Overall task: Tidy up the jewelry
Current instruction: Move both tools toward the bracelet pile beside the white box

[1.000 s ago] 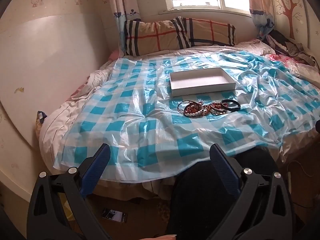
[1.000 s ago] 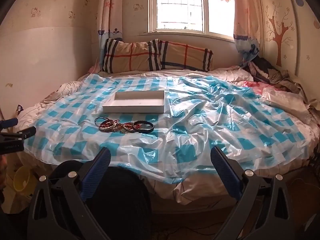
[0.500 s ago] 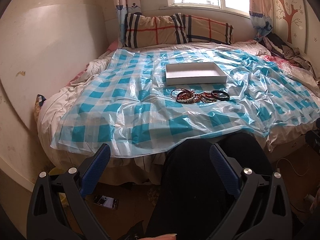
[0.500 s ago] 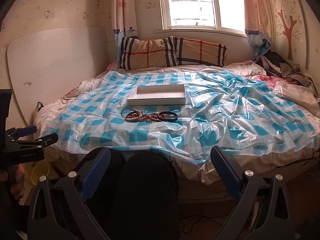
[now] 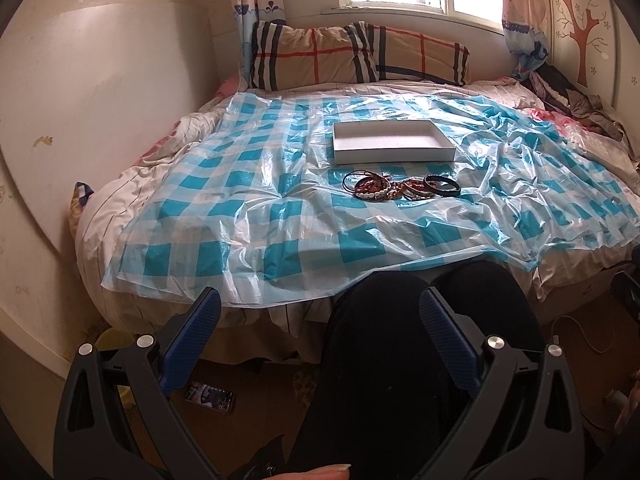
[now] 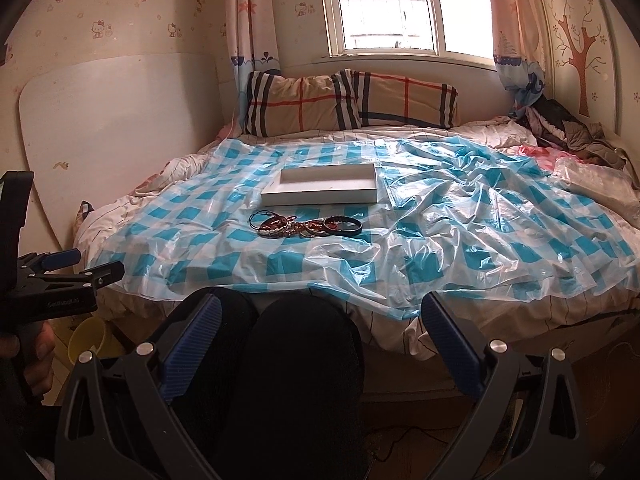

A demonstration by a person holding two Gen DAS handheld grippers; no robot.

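Note:
A heap of bracelets [image 5: 400, 187] [image 6: 306, 226], with beaded, red-brown and black bands, lies on the blue-checked plastic sheet [image 5: 256, 208] [image 6: 460, 232] over the bed. Just behind it sits a shallow white box [image 5: 394, 145] [image 6: 322, 190], open and with nothing in it. My left gripper [image 5: 320, 308] is open, low before the bed's front edge above a person's dark-clad knees, well short of the bracelets. My right gripper [image 6: 320, 312] is open too, likewise held back over the knees. The left gripper [image 6: 86, 270] also shows at the right wrist view's left edge, held by a hand.
Two plaid pillows [image 5: 356, 56] [image 6: 348, 100] lean under the window. Clothes [image 5: 572, 100] are piled at the bed's far right. A white board [image 6: 112, 128] leans on the left wall. A phone [image 5: 210, 394] and a yellow tub [image 6: 86, 340] lie on the floor.
Both grippers have pulled back and lower from the bed, so the box and bracelets look farther off and the knees fill more of the view. Both stay open.

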